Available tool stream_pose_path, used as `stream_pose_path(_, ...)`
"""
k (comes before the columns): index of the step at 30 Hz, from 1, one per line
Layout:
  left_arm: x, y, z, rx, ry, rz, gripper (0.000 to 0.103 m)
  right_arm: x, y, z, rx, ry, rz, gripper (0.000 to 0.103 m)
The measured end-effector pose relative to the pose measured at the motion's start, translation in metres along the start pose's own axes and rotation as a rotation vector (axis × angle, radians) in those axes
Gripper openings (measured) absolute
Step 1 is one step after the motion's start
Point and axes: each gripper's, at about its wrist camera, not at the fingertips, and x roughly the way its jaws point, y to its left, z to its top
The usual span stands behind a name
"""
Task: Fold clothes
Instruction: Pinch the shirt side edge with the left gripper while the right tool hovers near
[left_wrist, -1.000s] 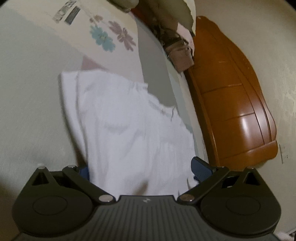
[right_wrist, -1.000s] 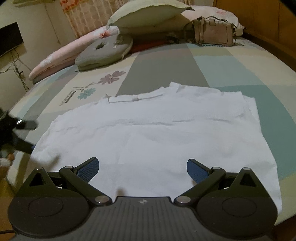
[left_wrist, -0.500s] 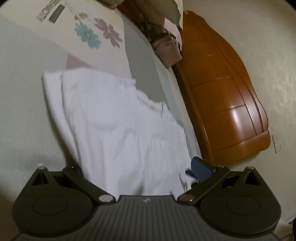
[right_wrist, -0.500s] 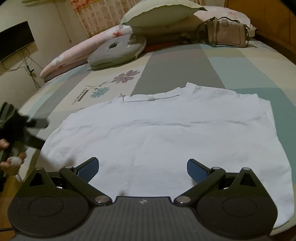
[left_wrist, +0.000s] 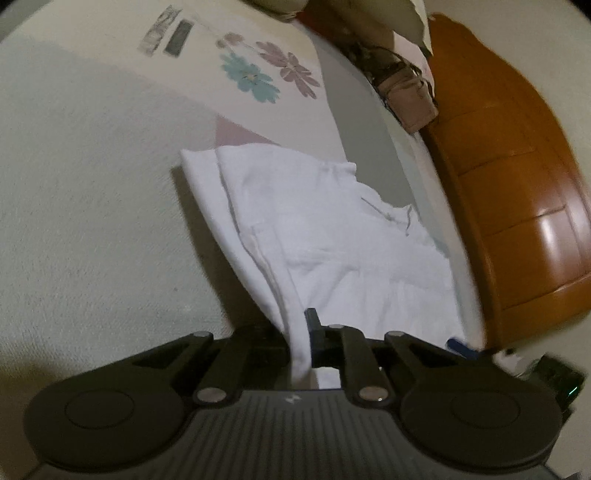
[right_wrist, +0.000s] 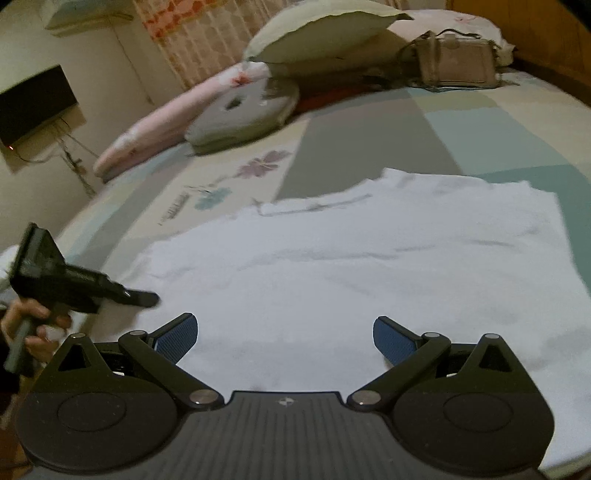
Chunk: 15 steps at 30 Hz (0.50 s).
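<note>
Lying spread across the bed (right_wrist: 480, 122), the white garment (right_wrist: 369, 280) is mostly flat, its neckline toward the pillows and its near hem just under the right gripper (right_wrist: 285, 332). That gripper's blue-padded fingers (right_wrist: 177, 338) stand wide apart above the cloth, with nothing between them. The left gripper (left_wrist: 301, 332) has just been closing, and in its own view the fingers are drawn narrow on the garment's edge (left_wrist: 295, 332): a fold of white fabric passes between them and rises in a taut ridge away from the camera, while the rest of the shirt lies rumpled beyond. In the right wrist view the left gripper (right_wrist: 144, 297) shows as a dark, blurred shape at the left edge of the garment, carried by a person's hand (right_wrist: 26, 325) at the bedside; whether its tips touch the cloth cannot be told from there. The bedspread is patterned in pale green, grey and cream blocks with printed flowers (left_wrist: 266, 74). At the head of the bed sit a pale green pillow (right_wrist: 321, 33), a grey cushion (right_wrist: 243, 114) with a hole in it, a pink floral bolster (right_wrist: 155, 136) and a beige handbag (right_wrist: 454, 61). A wooden headboard (left_wrist: 517, 184) runs behind them, and a dark screen (right_wrist: 35, 101) hangs on the wall to the left.
</note>
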Motion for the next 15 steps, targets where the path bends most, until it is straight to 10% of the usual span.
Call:
stream_pose_path(7,0.0,-0.009,-0.001,0.058,-0.011,0.055,0.012,0.038,0.017,0.019,0.104,0.023,0.113,0.103)
stream_pose_path(15,0.002,-0.01,-0.002,0.08,-0.02,0.055,0.012,0.075,0.031,0.024,0.069,0.064,0.033,0.103)
